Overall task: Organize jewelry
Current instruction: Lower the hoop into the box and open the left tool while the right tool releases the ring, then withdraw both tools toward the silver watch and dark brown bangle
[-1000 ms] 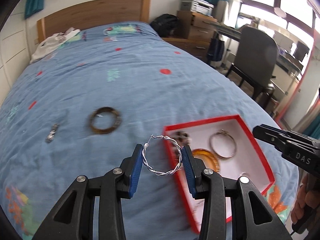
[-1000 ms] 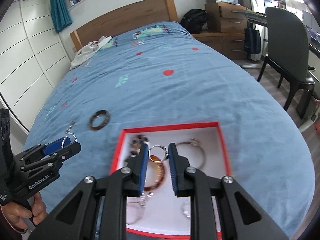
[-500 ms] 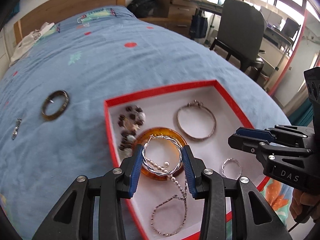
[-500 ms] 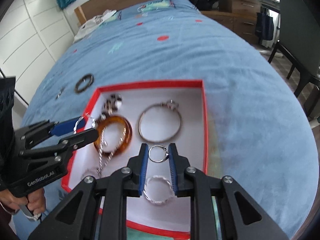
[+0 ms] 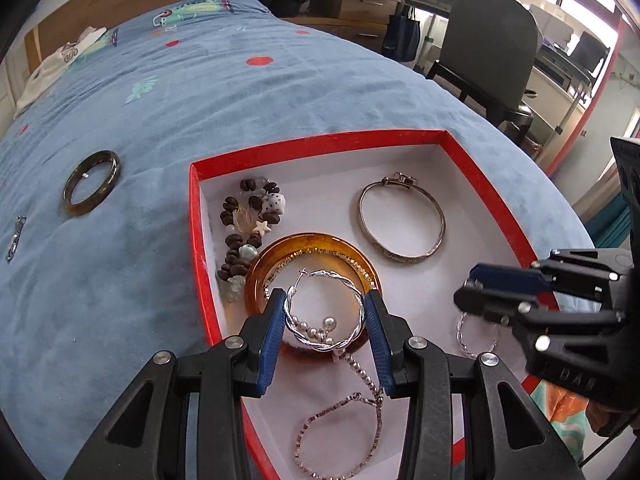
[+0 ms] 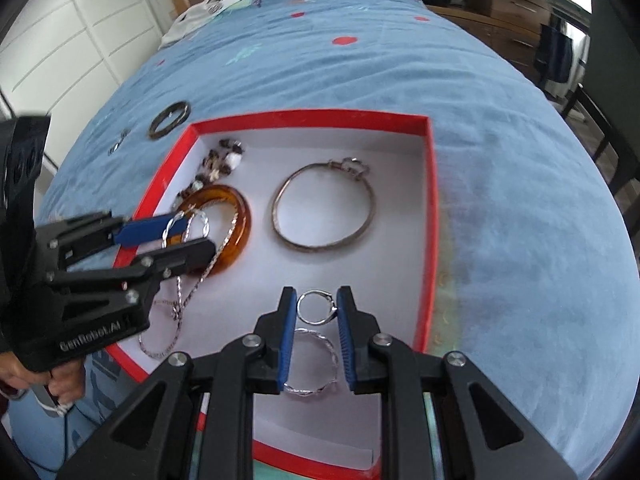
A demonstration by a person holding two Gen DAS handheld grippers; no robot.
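Left gripper (image 5: 325, 312) clamped on twisted silver hoop (image 5: 320, 314), hanging over amber bangle (image 5: 280, 264) inside red box (image 5: 320, 146). Right gripper (image 6: 317, 307) clamped on small ring (image 6: 316, 307), over second hoop (image 6: 314, 360) in the box. Dark bangle (image 5: 91, 182) lies outside on blue bedspread (image 5: 140, 120).

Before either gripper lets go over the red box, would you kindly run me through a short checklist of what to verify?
1. Left gripper holds the twisted silver hoop earring between its blue pads: ok.
2. Right gripper holds the small silver ring: ok.
3. Both grippers are over the red-walled white-floored box: ok.
4. Bare white floor under the hoop: not ok; the amber resin bangle and a beaded chain lie below it.
5. Bare floor under the ring: not ok; a second twisted silver hoop lies just below it.
6. Height of either piece above the floor: cannot tell.
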